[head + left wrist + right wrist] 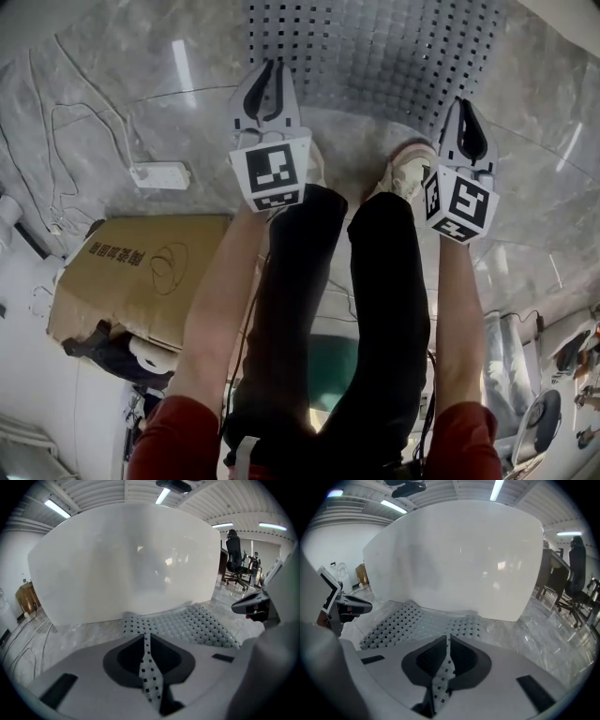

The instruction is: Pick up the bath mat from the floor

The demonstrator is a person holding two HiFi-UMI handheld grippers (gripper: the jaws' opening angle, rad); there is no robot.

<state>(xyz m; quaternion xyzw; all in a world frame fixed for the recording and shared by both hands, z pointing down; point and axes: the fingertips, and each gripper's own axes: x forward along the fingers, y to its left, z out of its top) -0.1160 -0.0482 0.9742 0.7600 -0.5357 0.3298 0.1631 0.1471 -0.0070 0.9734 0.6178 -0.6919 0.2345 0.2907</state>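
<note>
At the left of the head view, your left claw (272, 70) is clamped tight on the near edge of the mat (375, 47). The mat lies on the floor (94, 84) at upper centre, before the white tub (126, 559). At the right, your right claw (466, 108) pinches that same edge, fully closed.

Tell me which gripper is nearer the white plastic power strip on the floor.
Left. The left gripper is just right of the white plastic power strip; the right gripper lies much farther to its right.
</note>
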